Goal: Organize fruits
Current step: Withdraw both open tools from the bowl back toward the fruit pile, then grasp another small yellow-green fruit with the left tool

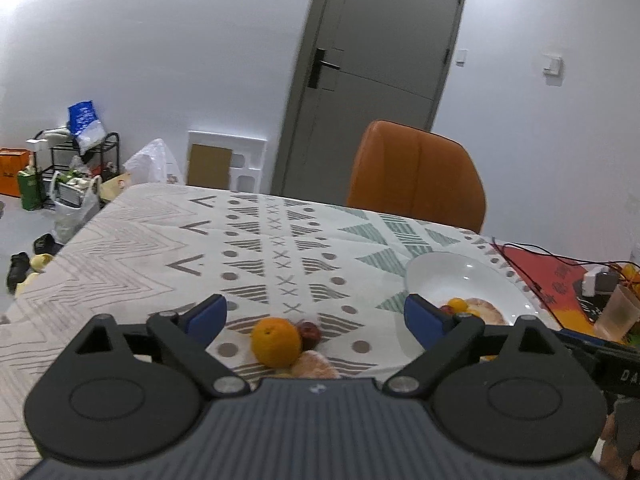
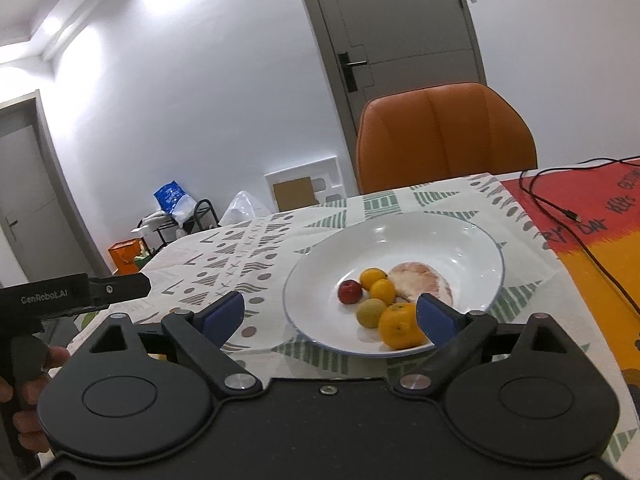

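In the left wrist view my left gripper (image 1: 315, 318) is open and empty above an orange (image 1: 276, 342), a small red fruit (image 1: 310, 333) and a peeled pomelo piece (image 1: 314, 365) on the patterned tablecloth. The white bowl (image 1: 472, 276) lies to the right. In the right wrist view my right gripper (image 2: 330, 316) is open and empty in front of the white bowl (image 2: 400, 232). It holds an orange (image 2: 400, 326), two small yellow fruits (image 2: 378, 284), a green-yellow fruit (image 2: 371, 312), a red fruit (image 2: 350, 291) and a pomelo piece (image 2: 422, 280).
An orange chair (image 2: 444, 136) stands behind the table's far edge. A red and orange cloth (image 2: 600, 236) with a black cable (image 2: 560, 208) covers the right side. The other gripper's handle (image 2: 60, 296) is at the left. A cup (image 1: 618, 312) stands at the right.
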